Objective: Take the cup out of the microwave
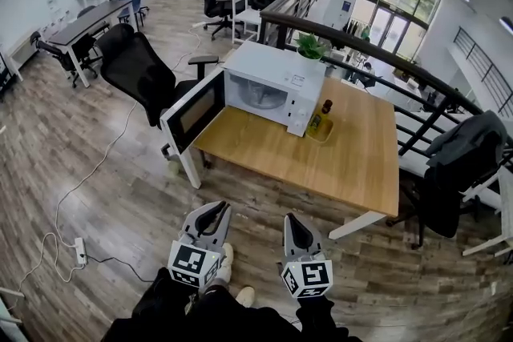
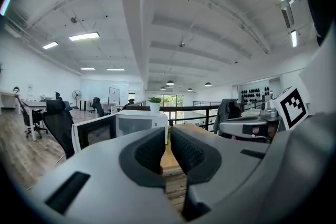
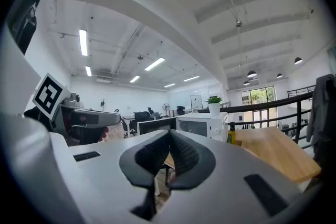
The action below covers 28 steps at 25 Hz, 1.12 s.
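Observation:
A white microwave [image 1: 272, 68] stands on the wooden table [image 1: 353, 148] with its door [image 1: 192, 114] swung open to the left. Something pale and round shows inside the cavity [image 1: 260, 96]; I cannot make out a cup in it. Both grippers hang low near the person's legs, well short of the table. My left gripper [image 1: 212, 210] has a narrow gap between its jaws and holds nothing. My right gripper [image 1: 293, 220] is shut and empty. The left gripper view has the left gripper [image 2: 168, 131] facing the microwave [image 2: 139, 123]; the right gripper [image 3: 169, 134] sees the microwave [image 3: 202, 126] too.
A yellow bottle [image 1: 321, 118] stands right of the microwave, a potted plant [image 1: 311, 48] behind it. A black office chair [image 1: 136, 68] sits beside the open door. A jacket-draped chair [image 1: 457, 164] and a railing [image 1: 417, 76] flank the table's right. A power strip [image 1: 80, 251] lies on the floor.

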Each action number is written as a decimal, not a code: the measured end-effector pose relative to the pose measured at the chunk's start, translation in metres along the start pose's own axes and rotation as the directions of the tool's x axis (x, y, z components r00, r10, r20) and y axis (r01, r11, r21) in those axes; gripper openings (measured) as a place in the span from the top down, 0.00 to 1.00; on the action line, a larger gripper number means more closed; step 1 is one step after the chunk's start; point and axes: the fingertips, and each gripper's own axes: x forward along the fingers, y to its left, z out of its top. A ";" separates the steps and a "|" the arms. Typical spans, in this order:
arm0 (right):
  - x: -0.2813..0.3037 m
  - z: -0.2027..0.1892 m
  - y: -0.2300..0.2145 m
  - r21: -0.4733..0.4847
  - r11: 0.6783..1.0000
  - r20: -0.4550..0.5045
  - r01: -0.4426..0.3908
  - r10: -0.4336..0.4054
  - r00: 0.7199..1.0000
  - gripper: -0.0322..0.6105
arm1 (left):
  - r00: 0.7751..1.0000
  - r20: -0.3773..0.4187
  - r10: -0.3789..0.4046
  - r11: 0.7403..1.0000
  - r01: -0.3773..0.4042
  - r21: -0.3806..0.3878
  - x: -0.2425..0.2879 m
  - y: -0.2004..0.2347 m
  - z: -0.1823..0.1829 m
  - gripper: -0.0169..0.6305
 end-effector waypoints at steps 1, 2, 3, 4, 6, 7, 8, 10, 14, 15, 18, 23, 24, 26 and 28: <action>0.008 0.000 -0.003 0.000 1.000 -0.004 -0.003 0.003 1.000 0.93 | 1.000 -0.004 0.001 1.000 -0.001 -0.003 0.007 0.005 0.000 0.90; 0.018 0.001 -0.006 0.001 1.000 -0.006 -0.006 0.006 1.000 0.93 | 1.000 -0.007 0.002 1.000 -0.002 -0.005 0.014 0.010 0.001 0.90; 0.027 0.003 -0.009 0.003 1.000 -0.008 -0.009 0.009 1.000 0.93 | 1.000 -0.009 0.002 1.000 -0.002 -0.006 0.022 0.016 0.002 0.90; 0.037 0.005 -0.013 0.004 1.000 -0.008 -0.011 0.011 1.000 0.93 | 1.000 -0.011 0.003 1.000 -0.003 -0.006 0.031 0.021 0.004 0.90; 0.059 0.009 -0.020 0.003 1.000 -0.010 -0.012 0.013 1.000 0.93 | 1.000 -0.012 0.001 1.000 -0.002 -0.006 0.049 0.034 0.008 0.90; 0.070 0.011 -0.023 0.002 1.000 -0.010 -0.012 0.012 1.000 0.93 | 1.000 -0.010 0.001 1.000 -0.001 -0.007 0.058 0.041 0.011 0.90; 0.082 0.013 -0.026 0.002 1.000 -0.010 -0.012 0.012 1.000 0.93 | 1.000 -0.009 0.000 1.000 0.000 -0.006 0.068 0.050 0.014 0.90; 0.106 0.019 -0.031 0.002 1.000 -0.008 -0.009 0.009 1.000 0.93 | 1.000 -0.007 -0.003 1.000 0.003 -0.005 0.086 0.067 0.019 0.90; 0.153 0.031 -0.041 0.000 1.000 -0.002 0.004 -0.004 1.000 0.93 | 1.000 -0.002 -0.018 1.000 0.018 -0.001 0.124 0.103 0.031 0.90; 0.166 0.034 -0.043 0.001 1.000 0.000 0.011 -0.011 1.000 0.93 | 1.000 0.000 -0.023 1.000 0.023 0.000 0.133 0.113 0.034 0.90; 0.200 0.040 -0.047 0.005 0.999 0.005 0.033 -0.033 0.999 0.93 | 0.999 0.005 -0.043 0.999 0.043 0.006 0.159 0.141 0.042 0.90; 0.254 0.044 -0.050 0.012 0.997 0.012 0.070 -0.070 0.997 0.93 | 0.996 0.016 -0.085 0.996 0.084 0.016 0.197 0.182 0.050 0.90; 0.263 0.044 -0.051 0.012 0.997 0.014 0.077 -0.078 0.997 0.93 | 0.996 0.018 -0.092 0.996 0.092 0.018 0.203 0.190 0.050 0.90; 0.279 0.046 -0.050 0.013 0.996 0.015 0.088 -0.088 0.996 0.93 | 0.995 0.019 -0.101 0.995 0.101 0.018 0.215 0.204 0.051 0.90; 0.294 0.046 -0.048 0.010 0.996 0.010 0.090 -0.090 0.996 0.93 | 0.994 0.020 -0.108 0.994 0.108 0.013 0.225 0.216 0.052 0.90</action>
